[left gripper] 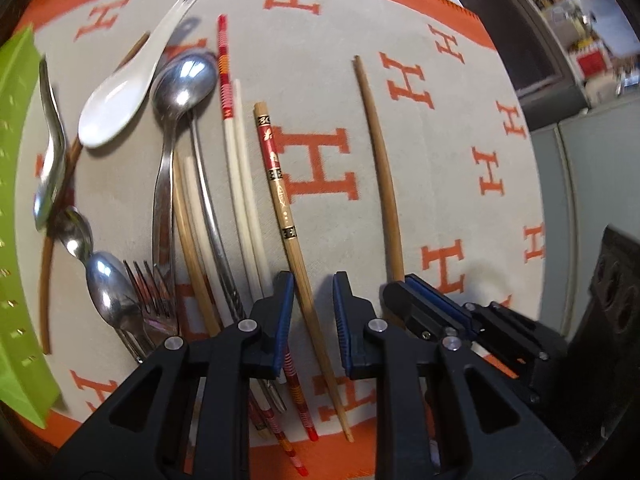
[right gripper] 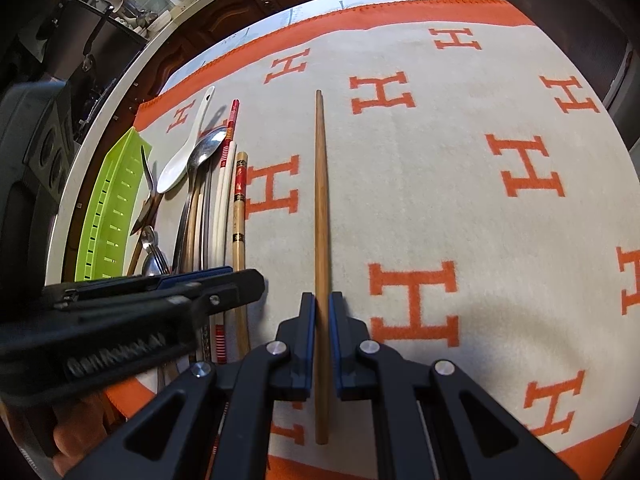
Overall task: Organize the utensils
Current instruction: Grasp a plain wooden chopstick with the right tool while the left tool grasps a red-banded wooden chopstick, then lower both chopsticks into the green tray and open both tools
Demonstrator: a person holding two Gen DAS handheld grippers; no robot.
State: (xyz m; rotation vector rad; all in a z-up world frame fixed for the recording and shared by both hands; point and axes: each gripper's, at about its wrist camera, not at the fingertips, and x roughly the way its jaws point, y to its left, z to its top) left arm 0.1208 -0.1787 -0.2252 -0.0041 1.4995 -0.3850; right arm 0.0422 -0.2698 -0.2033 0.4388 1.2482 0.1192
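Right gripper: jaws drawn in close on either side of the plain brown chopstick, a thin gap showing on each side, so it reads as about to pinch and not yet clamped.
Left gripper: jaws spread, straddling the patterned bamboo chopstick with clear room on both sides.
Plain brown chopstick: lies alone on the blanket, well apart from the main pile, pointing straight away from the right gripper.
Doing it well: I judge the right jaws should close squarely across the stick with the pads low to the cloth, then lift level (a thin round stick may roll or pivot if caught off-centre). The left gripper should keep clear of its neighbours, the white chopsticks just beside.
Pile: steel spoon, white ceramic spoon and fork overlap near the green tray.
Hard to make out: near ends of several chopsticks hidden under the left gripper; the tray is cut off by the frame edge, its inside unseen; whether the pads touch the cloth cannot be told.
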